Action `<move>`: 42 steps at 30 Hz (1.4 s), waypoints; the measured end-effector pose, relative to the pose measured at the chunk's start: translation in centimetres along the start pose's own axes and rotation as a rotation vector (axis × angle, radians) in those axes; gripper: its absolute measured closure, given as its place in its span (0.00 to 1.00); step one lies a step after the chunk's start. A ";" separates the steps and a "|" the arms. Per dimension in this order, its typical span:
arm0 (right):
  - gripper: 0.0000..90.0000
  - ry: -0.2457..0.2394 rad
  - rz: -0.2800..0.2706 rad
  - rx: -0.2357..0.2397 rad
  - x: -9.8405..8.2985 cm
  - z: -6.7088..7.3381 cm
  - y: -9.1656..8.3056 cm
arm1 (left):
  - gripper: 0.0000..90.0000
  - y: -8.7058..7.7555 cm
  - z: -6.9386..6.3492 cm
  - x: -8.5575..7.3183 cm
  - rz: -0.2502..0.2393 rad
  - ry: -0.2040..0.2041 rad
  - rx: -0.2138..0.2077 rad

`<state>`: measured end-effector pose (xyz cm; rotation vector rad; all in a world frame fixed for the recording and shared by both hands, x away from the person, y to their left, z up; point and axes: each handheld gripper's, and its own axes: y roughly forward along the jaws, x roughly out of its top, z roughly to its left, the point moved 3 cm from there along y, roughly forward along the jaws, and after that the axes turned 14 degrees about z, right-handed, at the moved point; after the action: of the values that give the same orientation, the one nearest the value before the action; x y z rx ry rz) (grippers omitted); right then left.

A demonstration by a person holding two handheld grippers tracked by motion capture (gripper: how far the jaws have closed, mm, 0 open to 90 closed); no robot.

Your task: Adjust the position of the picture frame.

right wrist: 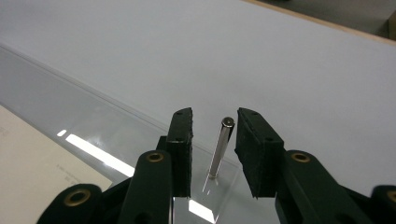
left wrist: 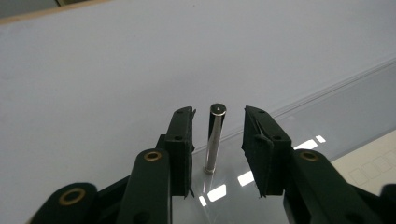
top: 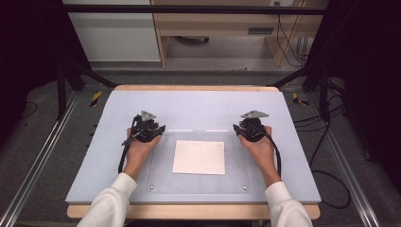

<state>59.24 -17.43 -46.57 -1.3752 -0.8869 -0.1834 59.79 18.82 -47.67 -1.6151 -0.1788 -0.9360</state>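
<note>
A clear acrylic plate (top: 161,175) lies on the pale blue mat (top: 198,106), and a white sheet of paper (top: 198,157) rests on its middle. A thin upright metal pin (left wrist: 215,140) stands at the plate's far left corner, between the jaws of my left gripper (top: 147,127) (left wrist: 217,114). The pads stand apart and do not touch it. At the far right corner, a second pin (right wrist: 220,149) stands between the jaws of my right gripper (top: 250,126) (right wrist: 215,116). It is nearer the right pad, with a small gap left.
Small screws (top: 151,187) (top: 244,187) mark the plate's near corners. The mat sits on a wooden tabletop (top: 189,211). Black frame posts (top: 61,80) and cables (top: 331,179) flank the table, with a wooden desk (top: 213,23) beyond.
</note>
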 end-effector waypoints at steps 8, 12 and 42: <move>0.75 0.012 -0.005 -0.014 -0.2 0.0 0.2 | 0.64 -0.4 0.1 -0.7 -0.053 -0.001 0.007; 0.75 0.018 -0.009 -0.005 -0.4 0.0 0.3 | 0.63 -0.6 0.2 -0.7 -0.064 -0.003 0.007; 0.95 0.050 0.004 -0.001 0.1 -0.2 0.4 | 0.94 -0.4 0.2 0.1 -0.043 -0.017 0.008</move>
<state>59.64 -17.52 -46.82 -1.3671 -0.8421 -0.2146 59.71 19.05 -47.24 -1.6176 -0.2296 -0.9530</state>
